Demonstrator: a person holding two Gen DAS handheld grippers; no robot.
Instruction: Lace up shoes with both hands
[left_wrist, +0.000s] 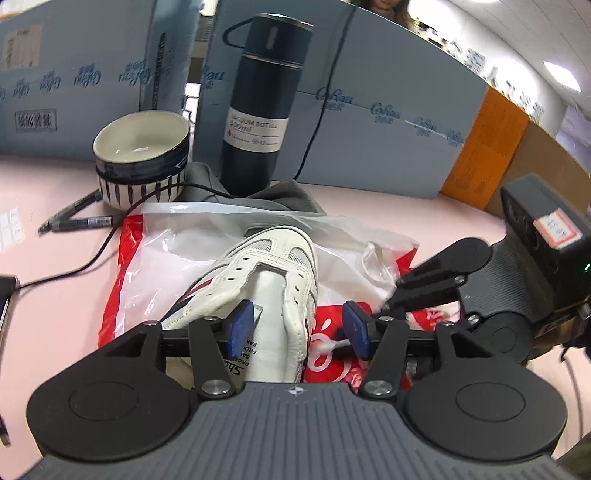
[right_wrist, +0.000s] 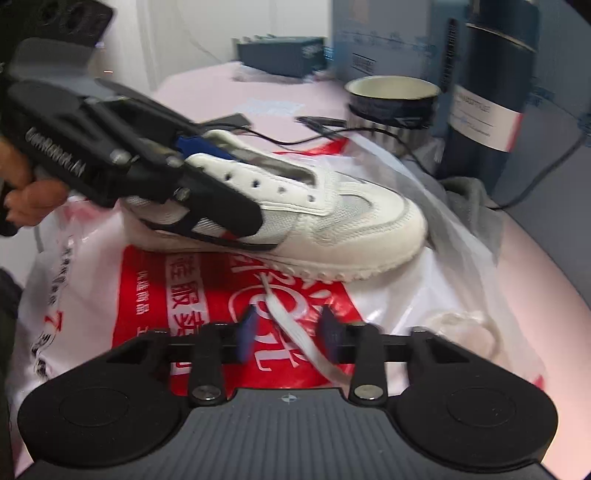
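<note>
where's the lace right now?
In the right wrist view the white lace lies flat on the red-and-white plastic bag, in front of the shoe's sole, running back between the right gripper's jaws.

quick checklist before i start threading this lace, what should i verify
1. Lace between the right gripper jaws: ok, it runs through the gap.
2. Right jaws pinching the lace: not ok, they stand apart and the view is blurred.
3. Left gripper steadying the shoe: not ok, its jaws are open astride the eyelet flap, not clamped.
4. Eyelets free: ok, the holes in view are empty.
5. Shoe upright on the plastic bag: ok.
6. Lace tip ready to thread: cannot tell.
</note>
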